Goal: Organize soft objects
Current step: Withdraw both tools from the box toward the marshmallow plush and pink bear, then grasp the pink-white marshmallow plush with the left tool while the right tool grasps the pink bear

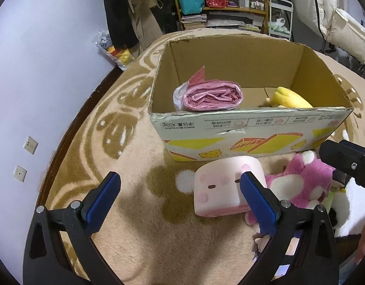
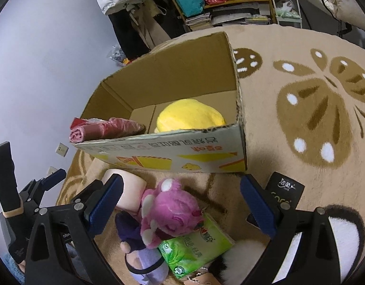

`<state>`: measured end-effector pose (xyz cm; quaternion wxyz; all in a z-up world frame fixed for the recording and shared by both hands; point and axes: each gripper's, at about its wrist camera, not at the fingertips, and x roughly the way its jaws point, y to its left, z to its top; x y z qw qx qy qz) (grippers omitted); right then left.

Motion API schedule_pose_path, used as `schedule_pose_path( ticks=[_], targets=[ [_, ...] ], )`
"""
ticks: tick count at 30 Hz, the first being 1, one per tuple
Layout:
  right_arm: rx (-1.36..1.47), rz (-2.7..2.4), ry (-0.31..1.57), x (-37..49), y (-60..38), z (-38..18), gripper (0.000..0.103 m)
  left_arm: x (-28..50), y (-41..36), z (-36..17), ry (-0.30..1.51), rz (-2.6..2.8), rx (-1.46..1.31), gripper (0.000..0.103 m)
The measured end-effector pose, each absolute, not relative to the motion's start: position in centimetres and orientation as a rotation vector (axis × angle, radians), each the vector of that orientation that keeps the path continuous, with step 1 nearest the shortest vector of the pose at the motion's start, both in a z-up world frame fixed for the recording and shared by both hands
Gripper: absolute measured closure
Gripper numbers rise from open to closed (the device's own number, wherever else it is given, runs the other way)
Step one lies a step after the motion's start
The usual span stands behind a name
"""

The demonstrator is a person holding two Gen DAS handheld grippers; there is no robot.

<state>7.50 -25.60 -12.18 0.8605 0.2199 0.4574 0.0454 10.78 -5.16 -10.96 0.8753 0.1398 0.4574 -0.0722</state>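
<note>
An open cardboard box (image 1: pixel 249 128) (image 2: pixel 163 152) stands on the rug, holding a pink rolled bag (image 1: pixel 213 96) (image 2: pixel 104 128) and a yellow plush (image 1: pixel 291 99) (image 2: pixel 189 116). In front of it lie a pink square cushion (image 1: pixel 220 185) (image 2: pixel 132 190), a pink plush bear (image 1: pixel 301 180) (image 2: pixel 170 209), a purple doll (image 2: pixel 139 249) and a green tissue pack (image 2: pixel 196 244). My left gripper (image 1: pixel 180 199) is open, low over the rug, its right finger in front of the cushion. My right gripper (image 2: pixel 182 204) is open above the bear.
A beige rug with brown butterfly patterns (image 2: pixel 313 118) covers the floor. A black tissue pack (image 2: pixel 287 190) and a black-and-white plush (image 2: pixel 344 235) lie at the right. A wall (image 1: pixel 28 71) is left; shelves (image 1: pixel 225 4) and hanging clothes stand behind the box.
</note>
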Motion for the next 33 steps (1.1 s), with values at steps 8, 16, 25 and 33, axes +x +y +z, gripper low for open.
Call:
schedule_pose_path(
  ticks=[8, 16, 25, 33],
  targets=[
    [0.472, 0.088, 0.978, 7.8, -25.9, -12.7, 0.0, 10.9, -6.0, -11.5, 0.964, -0.182, 0.321, 0.003],
    [0.492, 0.102, 1.004, 8.0, -25.7, -13.3, 0.0, 10.7, -6.4, -11.5, 0.981, -0.227, 0.29, 0.003],
    [0.563, 0.128, 1.041, 8.2, -26.1, -14.2, 0.014, 10.6, -7.5, -12.6, 1.021, -0.289, 0.278, 0.003],
    [0.554, 0.119, 1.077, 8.5, -26.2, -14.8, 0.024, 11.4, -7.3, -13.7, 1.057, -0.274, 0.249, 0.003]
  ],
)
